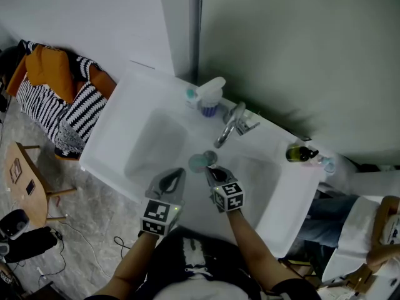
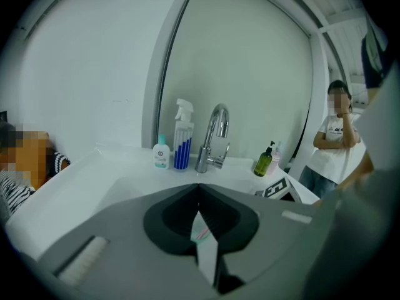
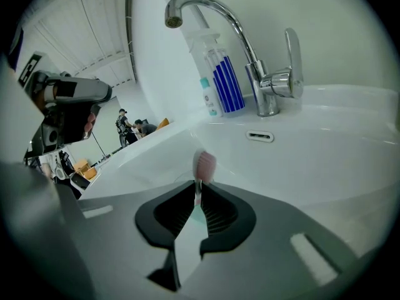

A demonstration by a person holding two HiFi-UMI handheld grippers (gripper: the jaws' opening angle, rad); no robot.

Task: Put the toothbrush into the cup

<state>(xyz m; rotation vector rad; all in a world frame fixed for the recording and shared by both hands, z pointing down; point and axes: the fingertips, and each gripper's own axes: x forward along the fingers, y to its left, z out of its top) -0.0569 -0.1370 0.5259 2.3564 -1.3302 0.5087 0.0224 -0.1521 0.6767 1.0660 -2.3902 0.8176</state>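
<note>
My right gripper (image 1: 209, 169) (image 3: 197, 195) is shut on the toothbrush (image 3: 204, 165). Its pink bristle head sticks out past the jaws over the white basin (image 3: 325, 161). A round pale teal cup (image 1: 197, 162) shows in the head view over the basin, just ahead of both grippers. My left gripper (image 1: 179, 172) (image 2: 200, 220) has its jaws closed on a thin pale teal edge with pink lines, which looks like the cup's wall. The rest of the cup is hidden in the left gripper view.
A chrome faucet (image 1: 230, 125) (image 2: 212, 136) stands behind the basin, with a spray bottle (image 1: 211, 95) and a small bottle beside it. A green soap bottle (image 1: 299, 153) sits at the right. Clothes (image 1: 59, 99) lie to the left. A person (image 2: 334, 142) stands at the right.
</note>
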